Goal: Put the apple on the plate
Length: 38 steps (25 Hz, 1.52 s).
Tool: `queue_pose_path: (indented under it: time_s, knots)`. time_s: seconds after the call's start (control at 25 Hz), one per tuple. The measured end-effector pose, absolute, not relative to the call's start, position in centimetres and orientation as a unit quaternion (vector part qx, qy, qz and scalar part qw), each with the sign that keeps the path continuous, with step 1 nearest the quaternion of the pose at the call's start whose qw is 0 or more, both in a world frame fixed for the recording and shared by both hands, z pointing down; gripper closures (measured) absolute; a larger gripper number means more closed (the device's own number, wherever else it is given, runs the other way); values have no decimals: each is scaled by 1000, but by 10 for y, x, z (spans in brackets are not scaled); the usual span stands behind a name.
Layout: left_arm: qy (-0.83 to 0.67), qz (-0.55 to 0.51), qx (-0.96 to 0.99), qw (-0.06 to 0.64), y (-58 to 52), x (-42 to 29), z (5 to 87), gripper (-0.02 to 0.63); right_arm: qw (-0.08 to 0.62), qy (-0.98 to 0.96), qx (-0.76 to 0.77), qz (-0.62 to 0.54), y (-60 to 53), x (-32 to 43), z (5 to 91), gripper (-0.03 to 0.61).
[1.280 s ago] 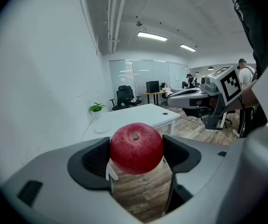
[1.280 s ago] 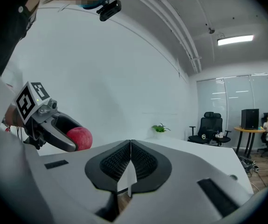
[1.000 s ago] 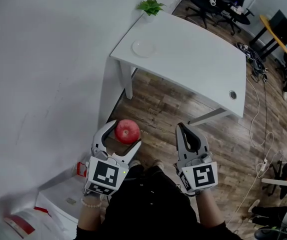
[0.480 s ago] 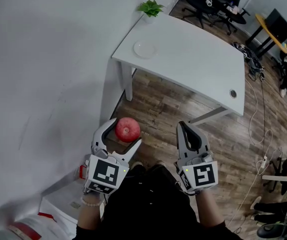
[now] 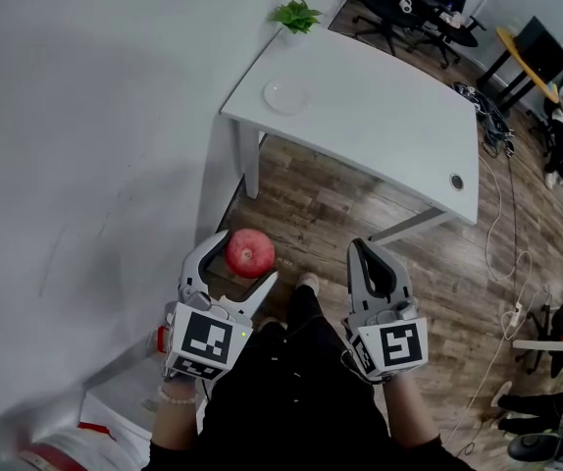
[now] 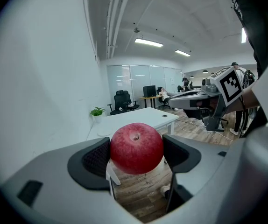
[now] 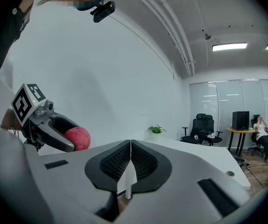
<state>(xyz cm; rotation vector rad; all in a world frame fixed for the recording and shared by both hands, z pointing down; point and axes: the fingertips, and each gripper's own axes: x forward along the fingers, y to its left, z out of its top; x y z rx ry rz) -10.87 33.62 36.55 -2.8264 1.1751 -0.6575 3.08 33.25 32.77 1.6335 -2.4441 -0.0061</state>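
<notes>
My left gripper [image 5: 244,259] is shut on a red apple [image 5: 250,253], held in the air above the wooden floor; in the left gripper view the apple [image 6: 136,148] sits squeezed between both dark pads. My right gripper [image 5: 368,255] hangs beside it, shut with nothing in it, its pads pressed together [image 7: 130,161]. The white plate [image 5: 283,94] lies on the white table [image 5: 380,116] ahead, near the wall and well away from both grippers. From the right gripper view the apple [image 7: 79,138] shows at the left in the other gripper.
A small potted plant [image 5: 295,14] stands at the table's far corner by the wall. A round cable hole [image 5: 456,183] is near the table's right edge. Office chairs [image 5: 414,3] stand beyond it, cables [image 5: 505,204] trail on the floor at right. A white wall runs along the left.
Both grippers keep their places with the apple still held. The view has shifted slightly, and a foot now shows on the floor between the grippers.
</notes>
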Motion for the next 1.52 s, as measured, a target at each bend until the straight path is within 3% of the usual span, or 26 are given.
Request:
queue_pose_path:
  time_s: [1.52]
  knots:
    - [451,-213,-867,9,129,-57,342,247,87,-870,485,-3,100,85,325,537]
